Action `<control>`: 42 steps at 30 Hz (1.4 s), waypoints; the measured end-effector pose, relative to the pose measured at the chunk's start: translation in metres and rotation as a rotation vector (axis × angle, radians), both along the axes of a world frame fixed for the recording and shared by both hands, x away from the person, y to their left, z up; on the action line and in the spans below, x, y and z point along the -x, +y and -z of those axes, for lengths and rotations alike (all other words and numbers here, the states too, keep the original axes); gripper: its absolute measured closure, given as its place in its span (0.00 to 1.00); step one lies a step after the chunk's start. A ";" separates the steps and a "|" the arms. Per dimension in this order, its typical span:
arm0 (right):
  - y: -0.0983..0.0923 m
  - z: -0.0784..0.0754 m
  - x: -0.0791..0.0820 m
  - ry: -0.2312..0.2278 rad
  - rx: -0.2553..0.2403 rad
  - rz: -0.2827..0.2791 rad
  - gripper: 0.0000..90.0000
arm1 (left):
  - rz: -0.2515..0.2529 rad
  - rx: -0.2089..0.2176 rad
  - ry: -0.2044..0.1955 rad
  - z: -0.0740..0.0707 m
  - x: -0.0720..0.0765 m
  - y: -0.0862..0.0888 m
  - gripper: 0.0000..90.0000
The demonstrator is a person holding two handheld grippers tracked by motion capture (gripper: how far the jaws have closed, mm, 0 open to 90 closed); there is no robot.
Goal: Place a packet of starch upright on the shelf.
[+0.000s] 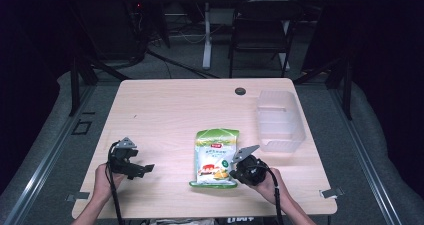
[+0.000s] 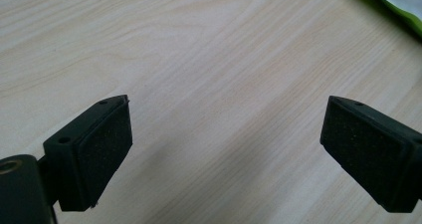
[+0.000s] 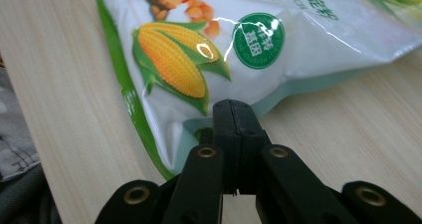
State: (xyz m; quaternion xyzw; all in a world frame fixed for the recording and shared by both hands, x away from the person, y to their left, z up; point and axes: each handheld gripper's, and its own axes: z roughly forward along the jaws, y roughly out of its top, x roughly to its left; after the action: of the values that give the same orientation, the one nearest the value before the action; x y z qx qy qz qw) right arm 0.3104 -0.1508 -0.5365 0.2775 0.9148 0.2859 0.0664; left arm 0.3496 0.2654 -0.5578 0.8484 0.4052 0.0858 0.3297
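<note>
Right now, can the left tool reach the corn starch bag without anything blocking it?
Probably yes. The left tool stands open, and only bare table lies between it and the bag. The right tool, shut, sits at the bag's other side, out of the way.

Lit brightly from above on the bench [image 1: 165, 105], dark all around; white glare streak across the pouch [image 3: 259, 40]; soft, slightly blurred throughout.
</note>
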 end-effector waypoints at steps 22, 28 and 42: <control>-0.037 -0.007 -0.055 0.137 -0.194 0.237 0.31 | 0.015 -0.016 0.011 0.001 -0.001 0.000 0.07; -0.028 -0.004 -0.071 0.193 -0.228 0.276 0.30 | 0.015 -0.009 0.006 0.001 0.000 -0.001 0.07; -0.024 0.006 -0.089 0.221 -0.264 0.383 0.73 | 0.022 -0.013 0.004 0.000 0.001 -0.001 0.07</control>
State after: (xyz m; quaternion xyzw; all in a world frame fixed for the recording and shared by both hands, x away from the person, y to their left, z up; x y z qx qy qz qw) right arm 0.3997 -0.1746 -0.5424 0.4815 0.8020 0.3531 -0.0177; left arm 0.3488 0.2642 -0.5577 0.8551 0.3959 0.0832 0.3241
